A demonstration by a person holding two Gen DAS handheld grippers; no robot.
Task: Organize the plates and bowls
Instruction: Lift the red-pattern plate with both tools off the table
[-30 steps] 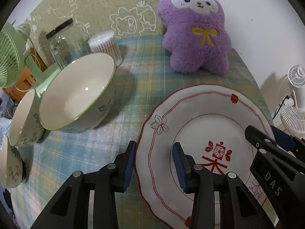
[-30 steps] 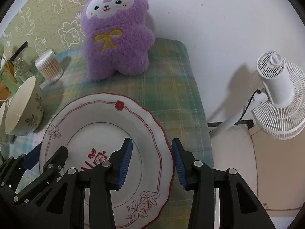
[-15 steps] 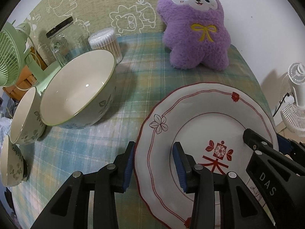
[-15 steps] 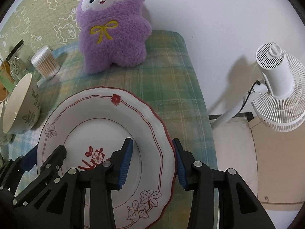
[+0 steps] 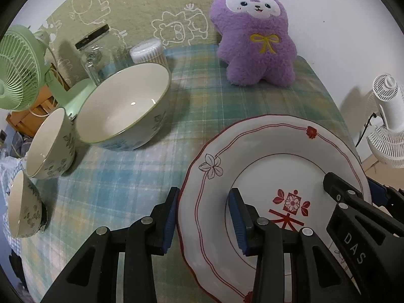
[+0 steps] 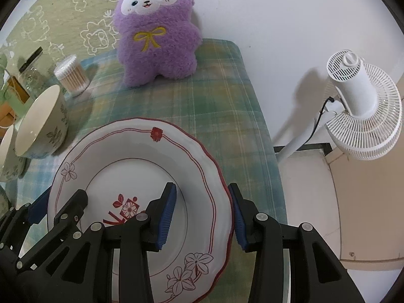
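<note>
Left wrist view: plate (image 5: pixel 267 156), round, face up, tilts over the counter (image 5: pixel 207 106), right of the bowls (image 5: pixel 126 111). Left tongs (image 5: pixel 204 217) clamp its left rim, right tongs (image 6: pixel 202 209) its right rim; both point steeply down, partly closed.

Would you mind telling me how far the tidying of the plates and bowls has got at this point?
Nothing looks stacked yet. In hand: the white plate with red flowers is gripped at opposite rims by the left gripper and right gripper; whether it is clear of the plaid tablecloth I cannot tell. Left: the large cream bowl and two smaller leaf-patterned bowls stand separately, unnested.
</note>
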